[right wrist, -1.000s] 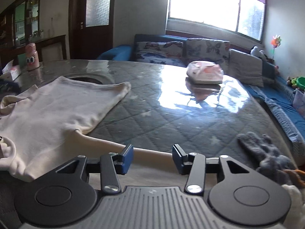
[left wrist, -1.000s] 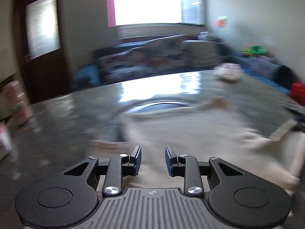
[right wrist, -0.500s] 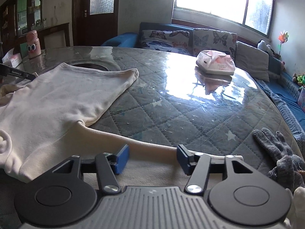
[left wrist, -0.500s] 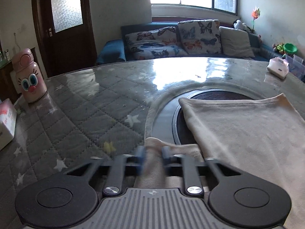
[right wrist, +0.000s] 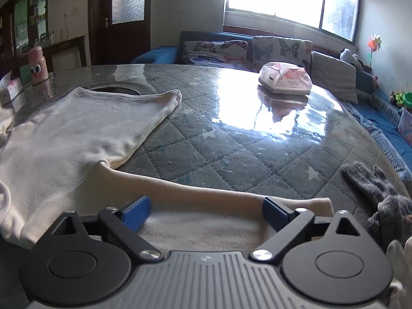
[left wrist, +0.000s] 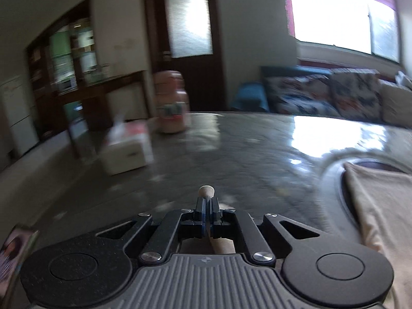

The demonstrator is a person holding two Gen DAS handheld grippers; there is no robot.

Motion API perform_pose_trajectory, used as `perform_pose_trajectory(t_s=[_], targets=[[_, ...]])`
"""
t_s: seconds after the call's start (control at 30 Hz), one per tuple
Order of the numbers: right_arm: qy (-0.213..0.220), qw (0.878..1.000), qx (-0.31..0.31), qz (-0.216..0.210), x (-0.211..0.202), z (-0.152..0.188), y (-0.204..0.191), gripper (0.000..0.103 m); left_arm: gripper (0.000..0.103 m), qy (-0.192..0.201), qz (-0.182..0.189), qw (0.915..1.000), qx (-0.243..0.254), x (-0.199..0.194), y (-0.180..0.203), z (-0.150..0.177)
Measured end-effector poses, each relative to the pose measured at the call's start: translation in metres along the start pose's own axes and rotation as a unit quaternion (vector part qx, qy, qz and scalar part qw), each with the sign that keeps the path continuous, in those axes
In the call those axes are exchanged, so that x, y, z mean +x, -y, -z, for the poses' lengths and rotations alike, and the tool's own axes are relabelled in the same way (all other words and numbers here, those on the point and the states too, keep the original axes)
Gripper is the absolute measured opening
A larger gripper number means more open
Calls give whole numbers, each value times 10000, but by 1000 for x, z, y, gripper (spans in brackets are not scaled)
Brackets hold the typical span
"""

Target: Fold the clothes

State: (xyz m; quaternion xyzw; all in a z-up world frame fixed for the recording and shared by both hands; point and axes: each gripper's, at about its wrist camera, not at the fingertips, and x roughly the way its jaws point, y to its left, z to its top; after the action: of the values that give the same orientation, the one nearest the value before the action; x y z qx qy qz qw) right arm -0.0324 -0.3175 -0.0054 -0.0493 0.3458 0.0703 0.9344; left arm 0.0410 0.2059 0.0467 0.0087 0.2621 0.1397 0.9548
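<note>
On the quilted table (right wrist: 231, 154), the left gripper's (left wrist: 207, 200) jaws pinch the cream garment (right wrist: 77, 134) while the right gripper's (right wrist: 206, 208) jaws are opening.

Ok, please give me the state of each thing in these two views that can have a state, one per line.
Left tongs: shut on a bit of the cream garment.
Right tongs: opening wide, sleeve between the fingers, pads not pressing it.
Cream garment: spread flat on the table, not yet folded.
Sleeve: stretched out sideways.
Tissue pack: lying flat.
Grey glove: lying loose at the table edge.
Pink bottle: upright, capped.
Door: closed.
</note>
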Motion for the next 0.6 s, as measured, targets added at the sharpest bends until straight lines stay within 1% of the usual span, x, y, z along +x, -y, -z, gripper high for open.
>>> perform_pose_trajectory(t_s=[0.03,0.1,0.13,0.17,0.23,0.27,0.3,0.33,0.43,0.5,0.53,0.6], targets=[[4,10000,34,-8,0,1,1,103,3,8,-47,10000,16,-3,-6,4],[24,9999,103,-50,1,3,2,103,3,-40,-166,9998,45,-2,-15,12],[36,9999,140,-74,1,4,3,103,3,-69,-164,9998,80,0,-18,17],[41,9998,157,-84,1,4,3,103,3,-177,-162,9996,134,3,-21,22],[36,9999,147,-76,1,4,2,103,4,-580,-267,9978,195,13,-24,32],[34,9999,142,-73,1,4,2,103,8,-609,-284,9976,175,14,-26,34],[32,9999,141,-70,1,4,2,103,8,-598,-271,9977,170,14,-28,32],[31,9999,142,-70,2,4,2,103,12,-578,-255,9979,134,13,-30,29],[31,9999,133,-69,2,4,1,103,23,-464,-184,9987,-64,9,-31,16],[34,9999,131,-68,2,4,1,103,29,-326,-10,9995,56,8,-28,9],[37,9999,130,-67,2,4,1,103,35,-335,119,9992,160,11,-25,6],[42,9999,129,-65,2,4,1,103,36,-456,319,9976,418,20,-16,4]])
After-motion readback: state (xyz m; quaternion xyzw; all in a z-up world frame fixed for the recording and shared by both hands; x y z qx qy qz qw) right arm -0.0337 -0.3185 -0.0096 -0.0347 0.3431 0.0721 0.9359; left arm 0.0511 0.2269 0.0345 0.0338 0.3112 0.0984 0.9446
